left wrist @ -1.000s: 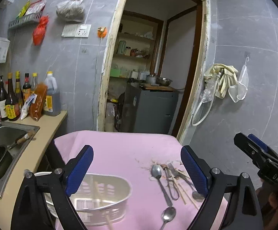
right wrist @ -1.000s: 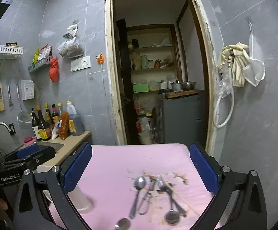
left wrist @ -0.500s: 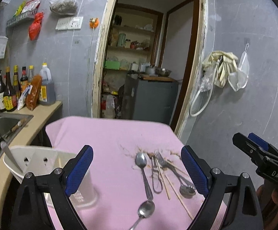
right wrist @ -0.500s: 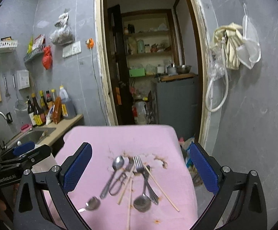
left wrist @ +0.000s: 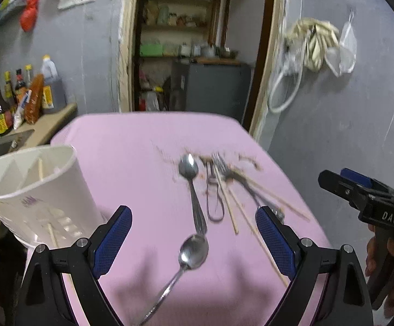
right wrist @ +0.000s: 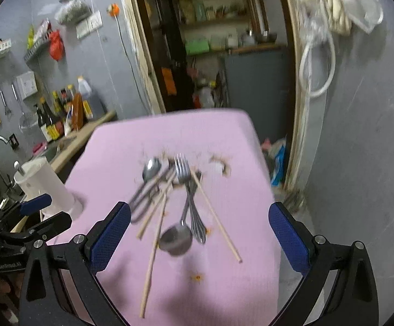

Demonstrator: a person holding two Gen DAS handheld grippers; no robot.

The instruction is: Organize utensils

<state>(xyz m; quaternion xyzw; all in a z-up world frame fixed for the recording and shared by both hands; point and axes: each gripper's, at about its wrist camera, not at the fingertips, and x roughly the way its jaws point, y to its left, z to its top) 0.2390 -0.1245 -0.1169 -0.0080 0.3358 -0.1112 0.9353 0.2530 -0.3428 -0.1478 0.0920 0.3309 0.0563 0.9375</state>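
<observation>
Loose utensils lie on a pink cloth point(left wrist: 131, 163): a spoon point(left wrist: 193, 187), a nearer spoon point(left wrist: 188, 255), a fork point(right wrist: 187, 190), a third spoon point(right wrist: 176, 235) and wooden chopsticks point(right wrist: 216, 217). A white utensil holder point(left wrist: 39, 187) stands at the cloth's left edge with a chopstick inside; it also shows in the right wrist view point(right wrist: 47, 187). My left gripper point(left wrist: 193, 240) is open and empty above the near spoon. My right gripper point(right wrist: 197, 239) is open and empty above the pile.
A sink counter with sauce bottles point(left wrist: 20, 100) runs along the left. A doorway point(left wrist: 197, 54) opens behind the table. The grey wall point(left wrist: 346, 108) stands close on the right. Food crumbs point(right wrist: 218, 163) lie on the cloth.
Both grippers have moved forward and tilted down toward the utensils, which now sit closer and larger. The holder has shifted to the left of the left wrist view.
</observation>
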